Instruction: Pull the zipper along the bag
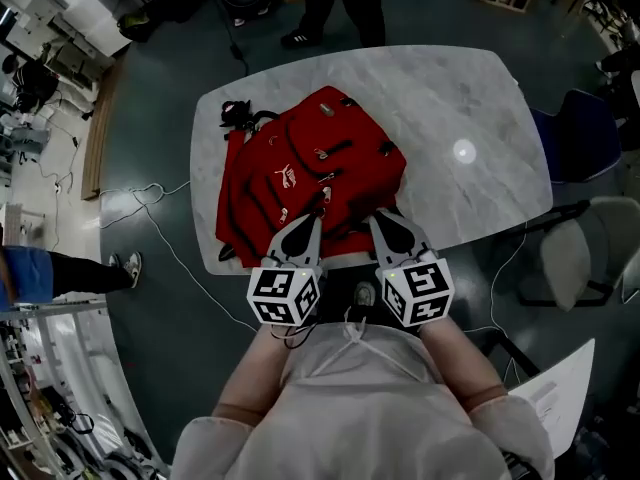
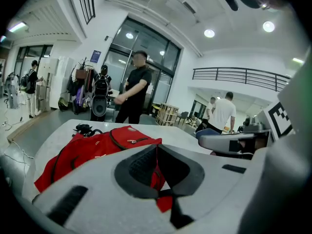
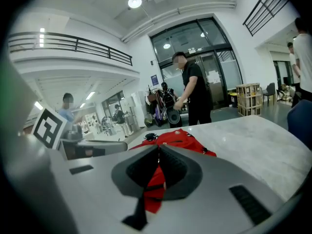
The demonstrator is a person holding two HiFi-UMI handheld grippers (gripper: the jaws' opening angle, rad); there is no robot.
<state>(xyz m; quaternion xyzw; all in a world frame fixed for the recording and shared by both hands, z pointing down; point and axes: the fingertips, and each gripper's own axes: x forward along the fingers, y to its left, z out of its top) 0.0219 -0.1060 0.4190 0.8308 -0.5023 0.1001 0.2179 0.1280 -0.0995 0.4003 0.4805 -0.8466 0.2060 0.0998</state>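
Bag (image 1: pixel 310 168): red, blk zips + trim, small white marks. Table (image 1: pixel 470 98): pale grey-white marble, faint veins. L gripper (image 1: pixel 318 218), R gripper (image 1: pixel 380 218): light grey, pads (image 2: pixel 139 168) blk. Cubes (image 1: pixel 284 296): white w/ blk square markers. Floor (image 1: pixel 160 88): dk grey. Near top (image 1: pixel 350 418): off-white. Far person (image 1: pixel 350 3): blk clothes.

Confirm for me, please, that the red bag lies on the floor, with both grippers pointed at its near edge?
Not quite. The bag lies on the table, not on the floor, as the head view shows. The rest holds: the left gripper and the right gripper both point at its near edge.
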